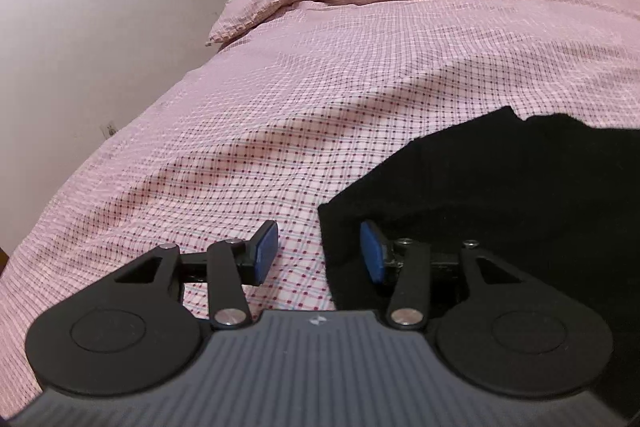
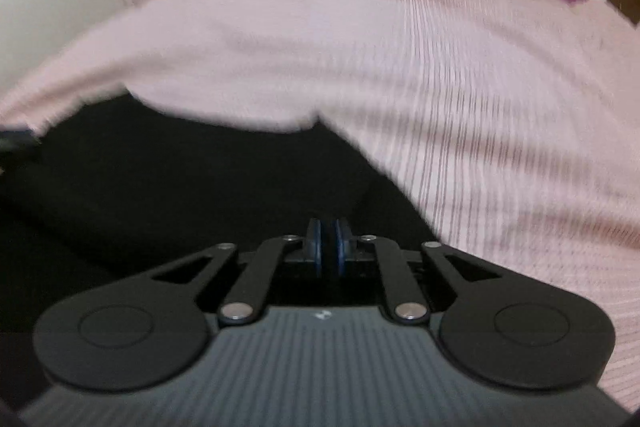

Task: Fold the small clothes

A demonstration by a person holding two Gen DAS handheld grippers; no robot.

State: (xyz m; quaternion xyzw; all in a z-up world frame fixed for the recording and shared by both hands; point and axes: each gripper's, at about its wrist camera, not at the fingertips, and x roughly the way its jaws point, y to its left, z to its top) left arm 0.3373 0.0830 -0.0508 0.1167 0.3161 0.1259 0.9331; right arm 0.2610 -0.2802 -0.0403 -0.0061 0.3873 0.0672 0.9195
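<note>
In the left wrist view, your left tongs [image 1: 318, 251] stand apart, with nothing pressed between the pads. The edge of the black cloth [image 1: 500, 187] runs between the two fingers: the right pad is over the cloth, the left pad is over the pink bedcover [image 1: 280, 87]. The cloth spreads away to the right and ahead of these tongs. The risk here is that, when you close, you also pinch the bedcover under the edge, because the cover is soft and wrinkled. Then the fold will drag the cover with it. The tongs point down at a moderate slope, close to the bed.

In the right wrist view, your right tongs [image 2: 329, 247] are together, and a thin dark layer shows between the blue pads. I judge they are clamped on the cloth [image 2: 180, 187], but black on black makes it hard to confirm. The cloth lies under and to the left of these tongs; the bedcover [image 2: 440, 67] is ahead and to the right. The picture is blurred, so the hand is travelling. A fast pull with a thin grip can let the cloth slip out, or bunch the fold. These tongs point down more steeply.
</note>
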